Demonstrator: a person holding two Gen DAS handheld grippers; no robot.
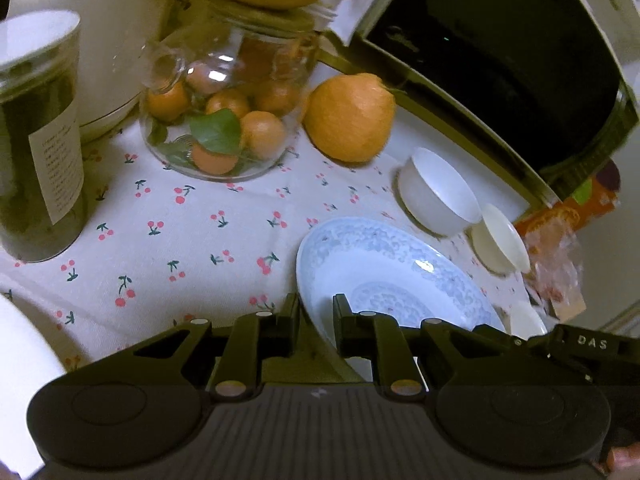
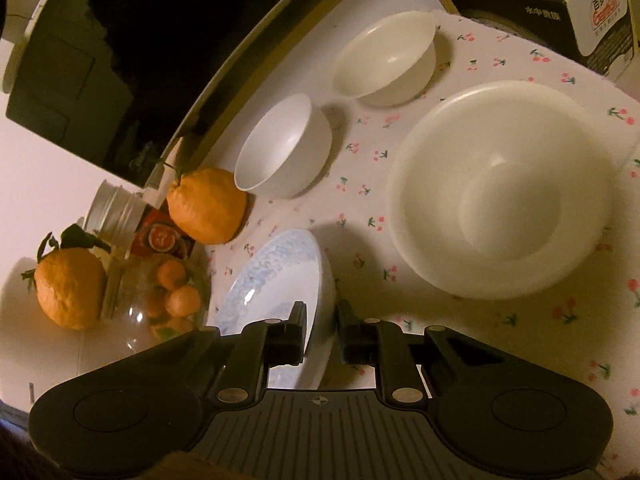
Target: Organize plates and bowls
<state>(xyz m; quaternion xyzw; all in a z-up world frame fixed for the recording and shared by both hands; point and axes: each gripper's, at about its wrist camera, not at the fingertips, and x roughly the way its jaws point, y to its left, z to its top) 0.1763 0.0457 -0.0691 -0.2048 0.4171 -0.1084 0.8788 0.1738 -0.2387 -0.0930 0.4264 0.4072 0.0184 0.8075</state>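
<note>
The blue-patterned plate is being pinched at opposite edges by both claws. In the left wrist view, the left gripper is being held closed on the plate's near-left rim, with one finger under the rim and the other over the face; the plate is spreading away toward two o'clock. In the right wrist view, the right gripper is being held closed on the plate's near-right rim, and the plate is stretching toward ten o'clock.

The coming move is judged to turn on this: the plate is being spanned between the two claws, so both hands are equally near and would have to travel together.

The large white bowl is lying at about one o'clock of the right claw, near but apart from the plate. Two small white bowls are standing farther off at twelve o'clock, beside an orange fruit on the cherry-print tablecloth.
</note>
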